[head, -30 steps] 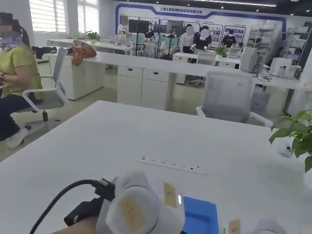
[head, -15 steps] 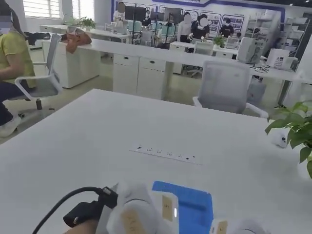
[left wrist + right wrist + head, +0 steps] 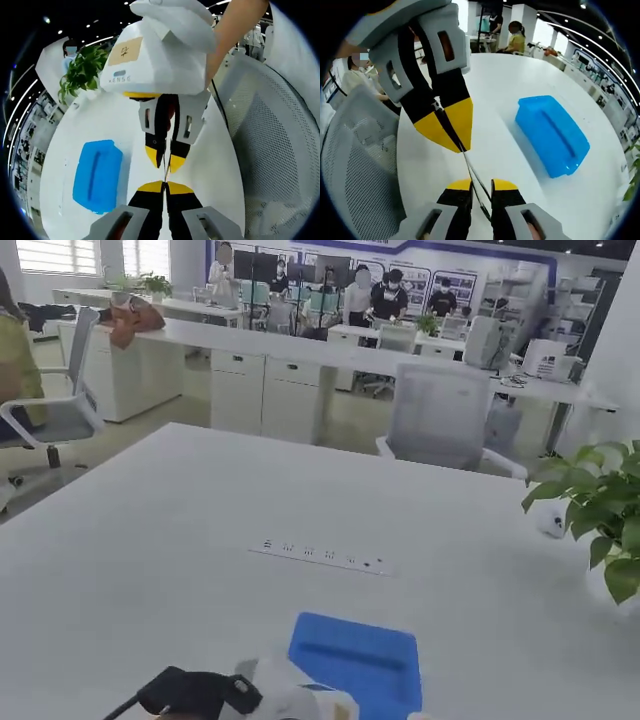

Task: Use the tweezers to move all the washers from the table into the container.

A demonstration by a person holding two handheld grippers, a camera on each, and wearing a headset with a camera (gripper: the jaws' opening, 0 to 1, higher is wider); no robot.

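Observation:
My two grippers face each other tip to tip over the white table (image 3: pixel 200 570). Thin black tweezers (image 3: pixel 470 175) run between them, a fine line (image 3: pixel 165 172) in the left gripper view. My left gripper (image 3: pixel 165 186) is shut on one end and enters the right gripper view (image 3: pixel 457 142) from the upper left. My right gripper (image 3: pixel 481 186) has its jaws close around the other end and hangs from the top of the left gripper view (image 3: pixel 164 160). The blue container (image 3: pixel 355 660) (image 3: pixel 97 175) (image 3: pixel 552 135) lies beside them. A gripper's white body (image 3: pixel 290 702) shows at the head view's bottom edge.
A flush socket strip (image 3: pixel 320 558) lies mid-table beyond the container. A potted plant (image 3: pixel 600 530) and a small white object (image 3: pixel 550 525) stand at the right edge. A mesh chair (image 3: pixel 270 140) is close by me. An office chair (image 3: pixel 440 420) and other desks with people lie beyond.
The head camera has shifted. The gripper body has dropped towards the bottom edge, and the blue container, half covered a second ago, now lies fully in sight.

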